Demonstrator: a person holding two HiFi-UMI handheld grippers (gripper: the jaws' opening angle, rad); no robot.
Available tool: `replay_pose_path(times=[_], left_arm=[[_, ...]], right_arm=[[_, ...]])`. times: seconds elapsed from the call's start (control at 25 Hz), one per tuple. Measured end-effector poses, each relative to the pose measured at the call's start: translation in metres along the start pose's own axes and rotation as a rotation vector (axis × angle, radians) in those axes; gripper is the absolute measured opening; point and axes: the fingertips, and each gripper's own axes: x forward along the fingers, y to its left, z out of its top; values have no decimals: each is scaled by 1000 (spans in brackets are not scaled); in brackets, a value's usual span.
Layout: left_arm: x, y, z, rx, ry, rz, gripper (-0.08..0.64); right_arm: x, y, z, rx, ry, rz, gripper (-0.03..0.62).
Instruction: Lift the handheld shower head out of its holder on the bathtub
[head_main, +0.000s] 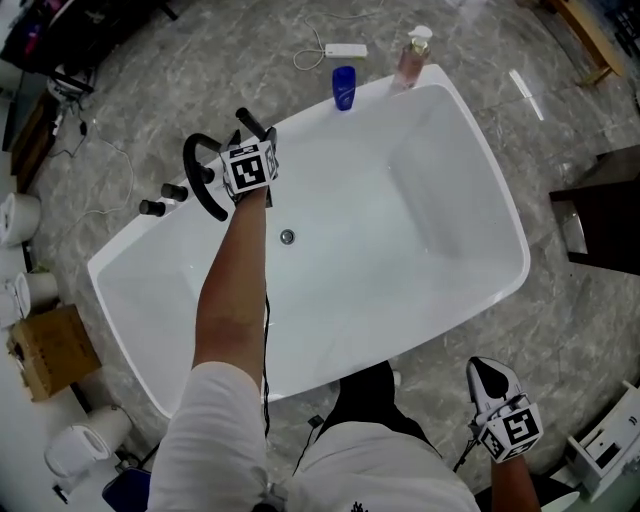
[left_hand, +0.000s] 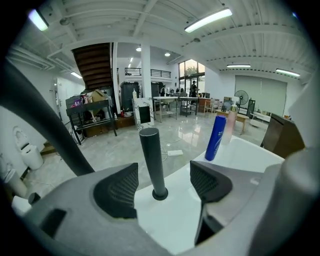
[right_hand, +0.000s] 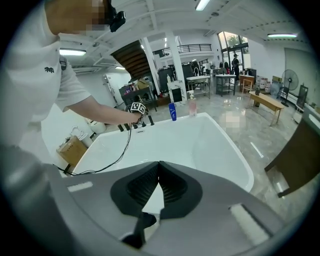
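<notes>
The handheld shower head (left_hand: 151, 160) is a dark grey rod standing upright in its round holder on the white bathtub rim (left_hand: 170, 220). In the head view the shower head (head_main: 251, 122) sticks up at the tub's far left rim, beside a black arched spout (head_main: 199, 176). My left gripper (left_hand: 162, 184) is open, with one jaw on each side of the rod's lower part and neither touching it. From above, my left gripper (head_main: 244, 142) sits right at the rod. My right gripper (right_hand: 159, 181) is shut on nothing, held low outside the tub's near side (head_main: 488, 380).
Two black knobs (head_main: 162, 199) stand left of the spout. A blue bottle (head_main: 343, 88) and a pink pump bottle (head_main: 412, 55) stand on the far rim. A drain (head_main: 287, 237) marks the tub wall. A cardboard box (head_main: 50, 350) and a dark cabinet (head_main: 605, 215) flank the tub.
</notes>
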Motion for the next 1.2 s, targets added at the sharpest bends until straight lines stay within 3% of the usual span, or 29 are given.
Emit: replay_pose_path(times=[0.44, 0.64, 1.2], left_arm=[[51, 19, -2, -35, 18, 35, 268], [59, 21, -1, -24, 20, 59, 144], [12, 9, 28, 19, -17, 65, 141]], right_arm=[[21, -6, -17, 45, 56, -7, 14], [26, -9, -16, 52, 47, -12, 14], [5, 3, -16, 66, -18, -8, 14]])
